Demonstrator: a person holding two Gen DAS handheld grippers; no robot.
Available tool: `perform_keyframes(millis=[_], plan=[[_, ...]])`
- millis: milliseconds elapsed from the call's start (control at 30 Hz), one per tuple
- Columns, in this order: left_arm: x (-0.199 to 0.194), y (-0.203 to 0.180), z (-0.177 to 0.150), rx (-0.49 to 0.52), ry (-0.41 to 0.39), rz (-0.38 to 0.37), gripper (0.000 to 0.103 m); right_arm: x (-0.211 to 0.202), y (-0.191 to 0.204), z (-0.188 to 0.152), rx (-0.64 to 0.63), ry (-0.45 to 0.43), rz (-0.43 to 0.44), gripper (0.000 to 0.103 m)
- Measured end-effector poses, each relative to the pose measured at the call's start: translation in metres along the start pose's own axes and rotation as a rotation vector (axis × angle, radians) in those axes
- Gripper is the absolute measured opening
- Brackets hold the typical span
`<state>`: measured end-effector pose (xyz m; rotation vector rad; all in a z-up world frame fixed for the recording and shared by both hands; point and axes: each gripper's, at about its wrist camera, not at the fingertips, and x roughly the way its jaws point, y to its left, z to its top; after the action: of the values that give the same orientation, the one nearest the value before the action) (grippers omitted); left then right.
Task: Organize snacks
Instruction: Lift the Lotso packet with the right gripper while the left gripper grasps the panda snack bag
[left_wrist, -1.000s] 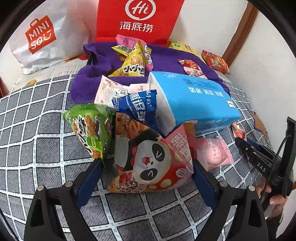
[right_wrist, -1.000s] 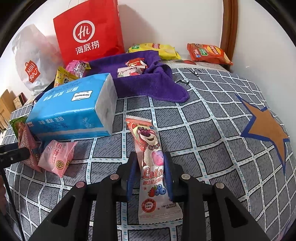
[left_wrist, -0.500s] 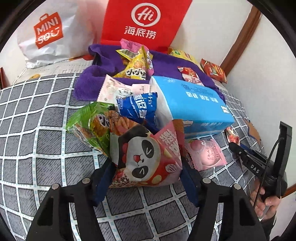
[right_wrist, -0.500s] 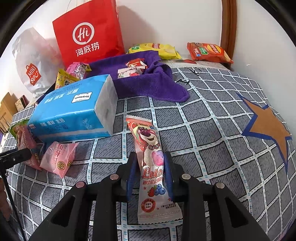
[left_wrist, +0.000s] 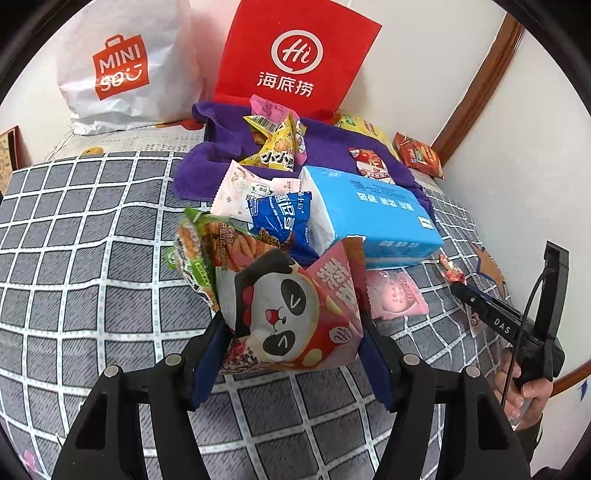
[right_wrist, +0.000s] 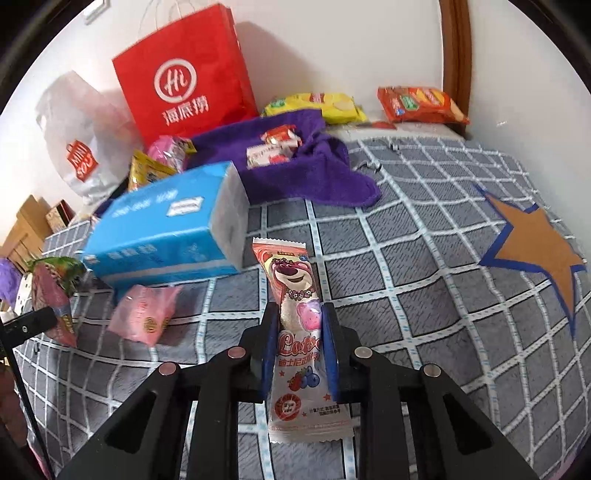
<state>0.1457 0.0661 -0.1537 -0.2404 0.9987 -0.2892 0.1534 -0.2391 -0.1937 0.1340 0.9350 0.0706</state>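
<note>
Only rightward, star patch (right_wrist: 537, 251) beyond bear-print bar (right_wrist: 295, 291)

Both views are bright and evenly lit by soft indoor light, colours vivid. The fisheye lens bends the quilt (left_wrist: 92, 236) grid into curves and leaves black corners around a round picture. In the right wrist view, the red bag (right_wrist: 184, 74) throws a soft shadow on the wall (right_wrist: 332, 44) to its right, and the tissue pack (right_wrist: 162, 229) and pink packet (right_wrist: 144, 317), left of the hand-held gripper (right_wrist: 299, 347), are smeared by motion blur. In the left wrist view the panda bag (left_wrist: 291, 314) is sharp; the green packet (left_wrist: 192, 254) behind it is slightly blurred. The white bag (left_wrist: 122, 66) shows mild glare.
</note>
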Motion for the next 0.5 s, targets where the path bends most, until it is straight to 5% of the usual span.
perform_keyframes(millis=[500], plan=[[-0.016, -0.007, -0.011, -0.008, 0.003, -0.109, 0.065, -0.045, 0.033, 0.006, -0.088, -0.068, 0.041, 0.021]])
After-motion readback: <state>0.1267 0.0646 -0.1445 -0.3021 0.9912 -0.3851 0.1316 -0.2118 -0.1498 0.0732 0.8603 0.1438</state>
